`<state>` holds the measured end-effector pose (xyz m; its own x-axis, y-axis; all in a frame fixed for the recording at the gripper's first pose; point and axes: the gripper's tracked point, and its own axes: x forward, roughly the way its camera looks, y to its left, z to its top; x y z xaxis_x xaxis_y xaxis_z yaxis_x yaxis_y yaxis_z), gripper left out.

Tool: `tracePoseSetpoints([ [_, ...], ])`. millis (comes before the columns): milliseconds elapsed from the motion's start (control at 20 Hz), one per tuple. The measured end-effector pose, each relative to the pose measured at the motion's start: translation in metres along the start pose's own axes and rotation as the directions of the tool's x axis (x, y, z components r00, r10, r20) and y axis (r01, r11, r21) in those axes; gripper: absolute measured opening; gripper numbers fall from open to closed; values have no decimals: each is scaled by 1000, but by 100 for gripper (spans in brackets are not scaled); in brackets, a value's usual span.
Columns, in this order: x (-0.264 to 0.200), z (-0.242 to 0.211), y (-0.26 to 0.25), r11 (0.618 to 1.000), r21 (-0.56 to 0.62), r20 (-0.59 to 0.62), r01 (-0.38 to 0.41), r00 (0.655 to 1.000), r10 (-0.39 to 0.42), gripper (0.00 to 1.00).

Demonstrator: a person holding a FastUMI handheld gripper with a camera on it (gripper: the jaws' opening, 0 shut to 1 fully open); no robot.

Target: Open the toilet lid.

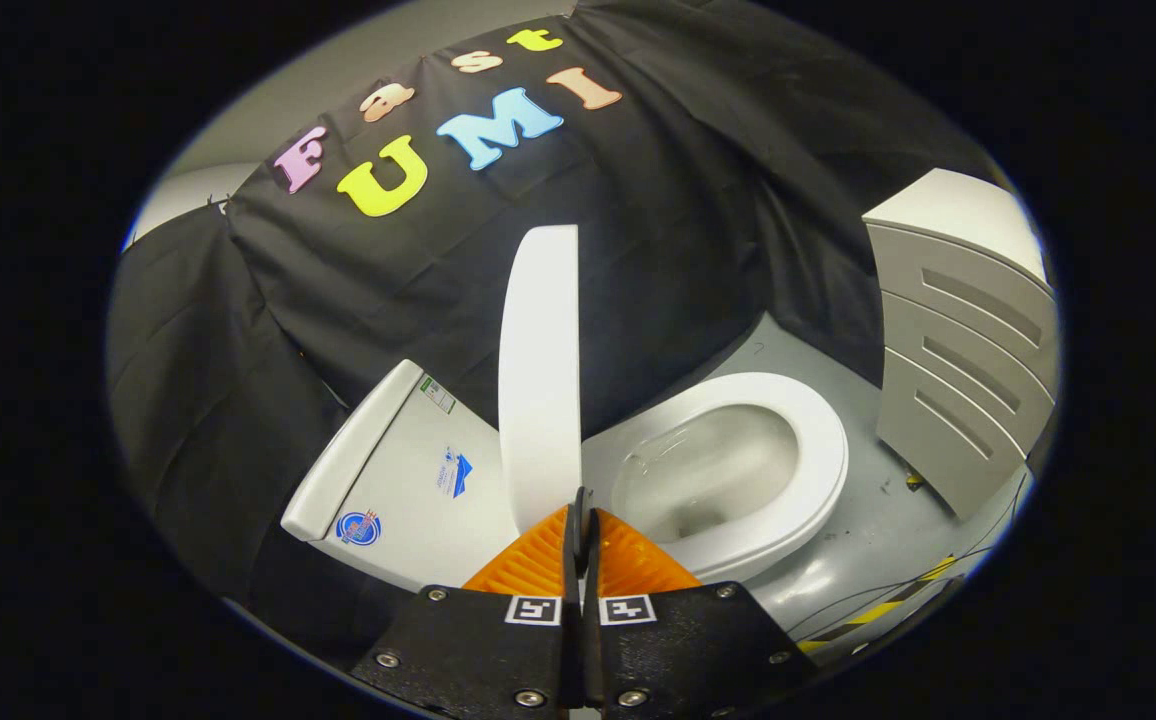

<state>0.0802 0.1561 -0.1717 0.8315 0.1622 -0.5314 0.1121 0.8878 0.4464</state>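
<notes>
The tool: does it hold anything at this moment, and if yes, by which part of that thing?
The tool holds the toilet lid. Its two fingers are closed on the lid's thin edge near its lower end, and the lid stands raised, edge-on.
</notes>
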Motion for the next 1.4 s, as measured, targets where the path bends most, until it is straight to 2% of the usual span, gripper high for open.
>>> tracePoseSetpoints([
  [650,1,1,59,976,-219,51,12,999,-1,0],
  [1400,6,-17,131,924,-380,57,-26,997,51,0],
])
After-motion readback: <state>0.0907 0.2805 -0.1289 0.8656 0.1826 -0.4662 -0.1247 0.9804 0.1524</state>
